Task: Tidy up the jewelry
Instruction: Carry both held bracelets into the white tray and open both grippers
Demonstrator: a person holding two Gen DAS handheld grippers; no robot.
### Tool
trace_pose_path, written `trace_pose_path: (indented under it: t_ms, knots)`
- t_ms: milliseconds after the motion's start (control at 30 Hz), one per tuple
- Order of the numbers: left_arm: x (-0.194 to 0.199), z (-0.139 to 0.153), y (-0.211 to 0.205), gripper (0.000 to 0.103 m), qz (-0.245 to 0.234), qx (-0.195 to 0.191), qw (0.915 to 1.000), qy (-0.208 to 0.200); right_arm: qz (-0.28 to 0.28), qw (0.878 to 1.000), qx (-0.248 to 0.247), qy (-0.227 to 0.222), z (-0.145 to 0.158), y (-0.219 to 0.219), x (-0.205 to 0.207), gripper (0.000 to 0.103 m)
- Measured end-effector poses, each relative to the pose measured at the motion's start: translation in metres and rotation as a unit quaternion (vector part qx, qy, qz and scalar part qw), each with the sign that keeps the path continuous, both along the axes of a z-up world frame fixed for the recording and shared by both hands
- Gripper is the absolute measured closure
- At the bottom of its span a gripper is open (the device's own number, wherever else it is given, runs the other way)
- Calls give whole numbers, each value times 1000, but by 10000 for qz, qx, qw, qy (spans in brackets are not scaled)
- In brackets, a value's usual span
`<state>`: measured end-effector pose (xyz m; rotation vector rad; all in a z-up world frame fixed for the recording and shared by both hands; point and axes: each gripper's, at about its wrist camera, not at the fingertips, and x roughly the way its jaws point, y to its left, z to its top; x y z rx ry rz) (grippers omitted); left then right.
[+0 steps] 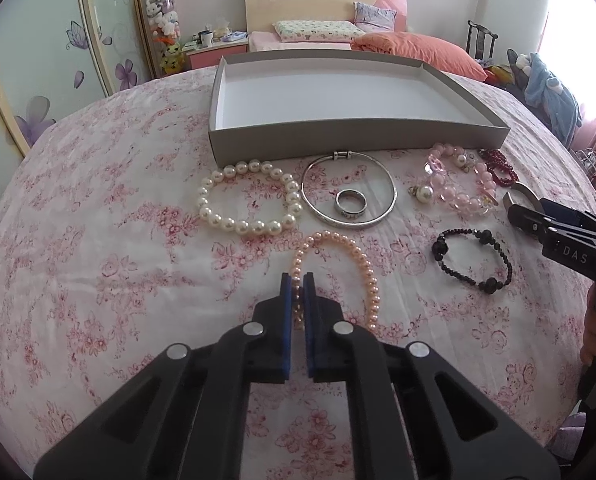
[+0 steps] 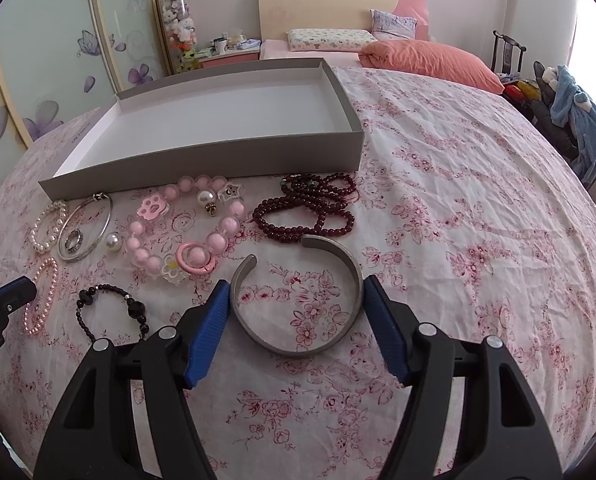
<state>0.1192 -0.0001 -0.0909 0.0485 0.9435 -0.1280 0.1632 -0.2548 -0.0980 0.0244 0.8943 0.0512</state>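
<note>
Item: pink pearl bracelet (image 1: 340, 276), lying on the floral bedspread (image 1: 98, 260). Our left tool (image 1: 298, 278) is clenched on its near-left strand, beads caught between the blue pads.

Item: grey metal cuff (image 2: 298, 300), an open C lying flat between the fingers of our right tool (image 2: 296, 300), which is released, jaws wide, pads just beside the band on either side.

Handling, as we judge it: the bracelet is light and limp and will dangle and may slip; we would pinch across the beads. The cuff is stiff, smooth, and best gripped across its band.

Ahead of both tools: grey tray (image 1: 358, 132), nothing in it.

View notes: only the right wrist view shows the cuff; the left view shows the pinch itself.
</note>
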Motion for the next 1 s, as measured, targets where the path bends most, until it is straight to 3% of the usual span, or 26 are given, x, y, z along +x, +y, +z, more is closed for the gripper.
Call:
trace_pose_path:
  t_ms: [167,600,1000]
  knots:
    - [-6,6,3,97,-78,-209,9996,-184,-32,9997,173,-155,4,-5,-10,36]
    - [-24,47,0,97,-211,-541,9924,-1088,229,9920,528,-1124,44,7,-33,36]
    - [-11,90,-18,97,-199,-373,9806,-1912,322,9795,527,-1915,82,19,-29,36]
